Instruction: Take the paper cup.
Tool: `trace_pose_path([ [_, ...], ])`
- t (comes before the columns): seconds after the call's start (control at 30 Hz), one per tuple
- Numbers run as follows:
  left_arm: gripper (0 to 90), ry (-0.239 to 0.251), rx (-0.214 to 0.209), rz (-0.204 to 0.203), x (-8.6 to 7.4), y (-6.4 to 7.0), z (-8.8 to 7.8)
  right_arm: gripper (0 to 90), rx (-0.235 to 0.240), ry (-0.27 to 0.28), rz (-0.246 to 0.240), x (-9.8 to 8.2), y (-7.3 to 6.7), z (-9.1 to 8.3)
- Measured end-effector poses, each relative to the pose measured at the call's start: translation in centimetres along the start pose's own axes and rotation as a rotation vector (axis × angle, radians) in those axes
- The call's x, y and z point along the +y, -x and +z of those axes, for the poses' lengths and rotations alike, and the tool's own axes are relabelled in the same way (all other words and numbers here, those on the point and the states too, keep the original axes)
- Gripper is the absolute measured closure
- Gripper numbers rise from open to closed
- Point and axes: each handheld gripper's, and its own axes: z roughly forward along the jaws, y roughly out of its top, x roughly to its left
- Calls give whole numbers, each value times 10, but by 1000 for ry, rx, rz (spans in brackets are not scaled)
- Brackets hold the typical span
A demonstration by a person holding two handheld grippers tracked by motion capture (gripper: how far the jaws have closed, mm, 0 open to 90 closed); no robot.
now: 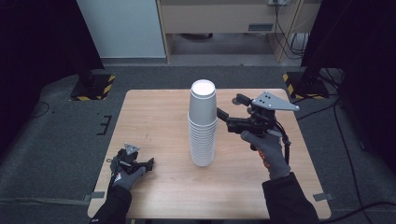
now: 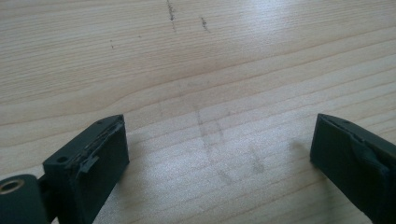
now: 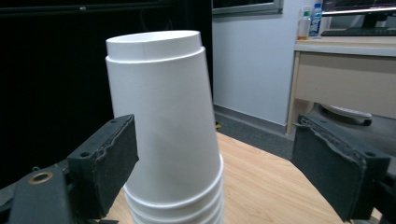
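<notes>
A tall stack of white paper cups [image 1: 202, 123] stands upside down in the middle of the wooden table [image 1: 154, 116]. My right gripper [image 1: 228, 108] is held up just right of the stack near its top, jaws open toward it. In the right gripper view the top cup [image 3: 163, 112] stands between the two black jaws, close to the left one, with a wide gap to the right one. My left gripper [image 1: 148, 163] rests low at the table's front left, open, with bare wood [image 2: 215, 135] between its jaws.
Two stand bases with yellow-black stripes [image 1: 92, 86] [image 1: 303, 84] sit on the floor beyond the table's far corners. A desk [image 3: 345, 70] and a white panel [image 1: 122, 28] stand behind. Cables [image 1: 345, 140] run across the floor at right.
</notes>
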Motion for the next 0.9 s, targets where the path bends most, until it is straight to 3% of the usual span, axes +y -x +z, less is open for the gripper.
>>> trace_pose_path([
  [0.3,32,0,-1,0,0,0,0,144,37,-8,-5,-2,-13,15],
  [0.9,31,-1,-1,1,0,0,0,138,47,-14,-21,-6,-27,44],
])
